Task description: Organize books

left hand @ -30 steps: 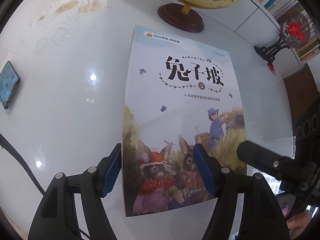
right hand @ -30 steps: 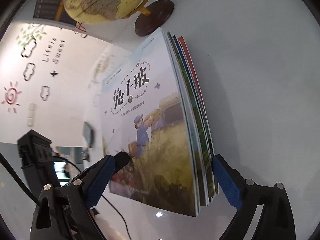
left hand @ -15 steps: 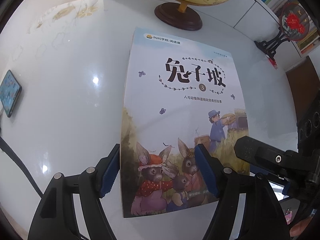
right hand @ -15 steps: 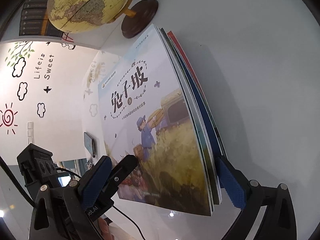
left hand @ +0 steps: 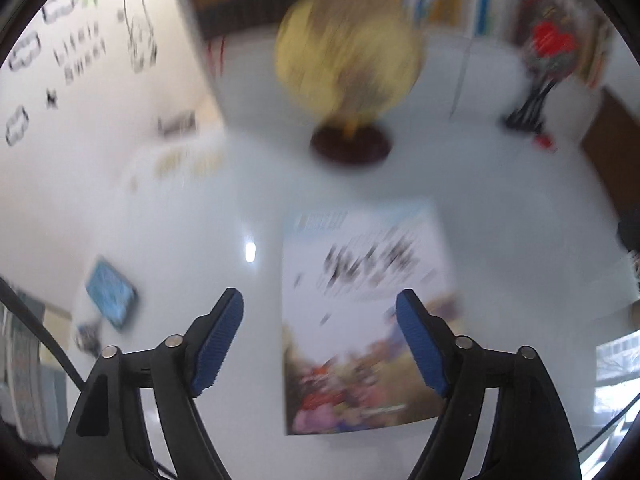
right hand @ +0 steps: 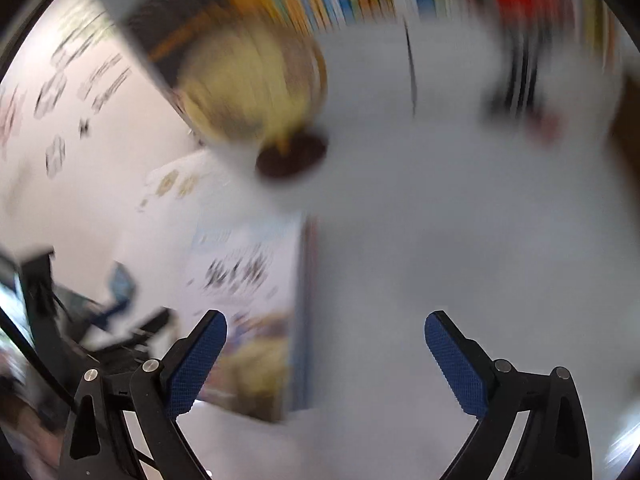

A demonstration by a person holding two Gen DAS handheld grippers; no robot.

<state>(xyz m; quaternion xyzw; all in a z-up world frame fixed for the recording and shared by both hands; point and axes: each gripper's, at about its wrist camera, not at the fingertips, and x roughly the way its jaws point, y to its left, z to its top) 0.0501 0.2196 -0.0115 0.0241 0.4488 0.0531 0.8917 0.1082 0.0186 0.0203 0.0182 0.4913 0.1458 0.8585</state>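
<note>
Books lay stacked flat on the white table, in front of a globe. Both views were blurred. The left gripper and right gripper hung above, jaws wide apart, holding nothing.

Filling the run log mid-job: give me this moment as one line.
left gripper open, empty | right gripper open, empty | books stacked flat on table | globe behind | views blurred
</note>
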